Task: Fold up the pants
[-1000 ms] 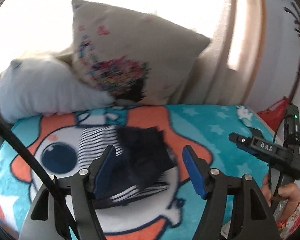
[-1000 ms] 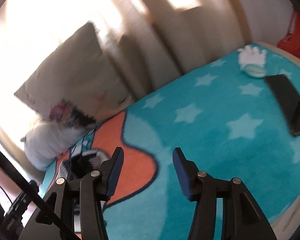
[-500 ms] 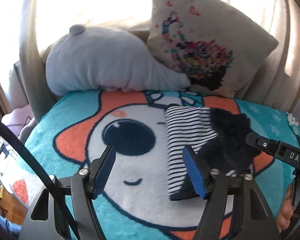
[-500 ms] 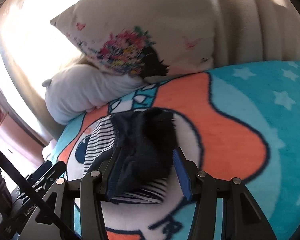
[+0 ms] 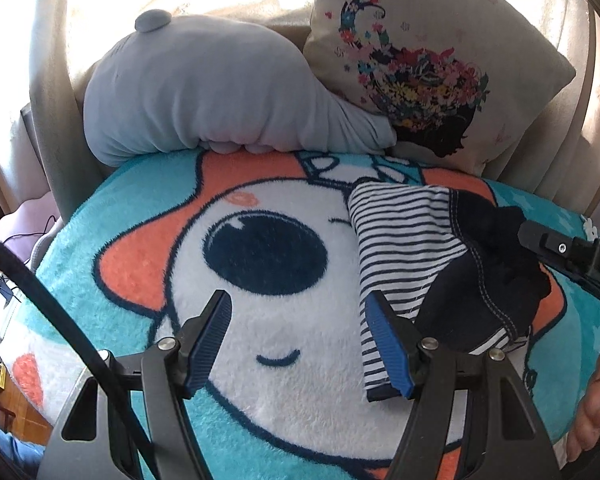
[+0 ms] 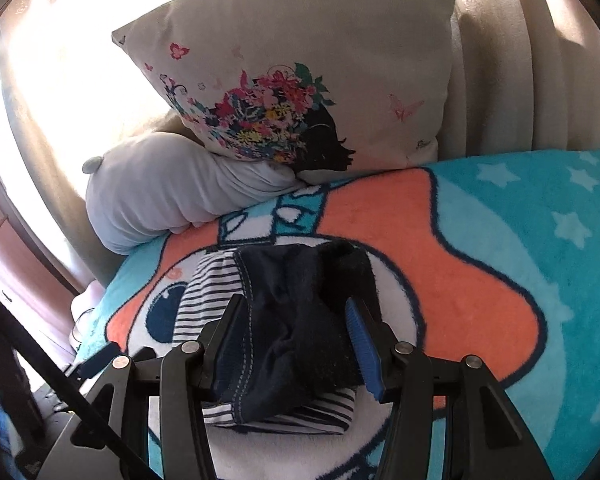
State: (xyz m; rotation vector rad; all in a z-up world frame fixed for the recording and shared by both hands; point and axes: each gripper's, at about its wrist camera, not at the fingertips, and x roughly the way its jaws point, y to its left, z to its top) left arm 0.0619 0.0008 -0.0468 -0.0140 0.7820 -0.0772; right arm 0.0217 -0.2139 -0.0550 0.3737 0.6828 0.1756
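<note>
The pants [image 5: 440, 268] are small, navy with a white-and-navy striped part, lying crumpled on a cartoon fleece blanket [image 5: 260, 360]. In the left wrist view they lie to the right of my left gripper [image 5: 300, 344], which is open and empty over the blanket, its right finger just over the striped edge. In the right wrist view the pants [image 6: 296, 320] lie between the fingers of my right gripper [image 6: 296, 344], which is open just above them. The right gripper's body shows at the right edge of the left wrist view.
A grey plush pillow [image 5: 204, 92] and a beige floral cushion [image 5: 432, 56] lean against the curtain at the back of the blanket. The blanket's teal starred area [image 6: 540, 240] stretches to the right. Floor and furniture show past the left edge.
Both grippers have swung left toward the pants. The right gripper moved from the teal area to hover over the pants; the left gripper now sits left of them.
</note>
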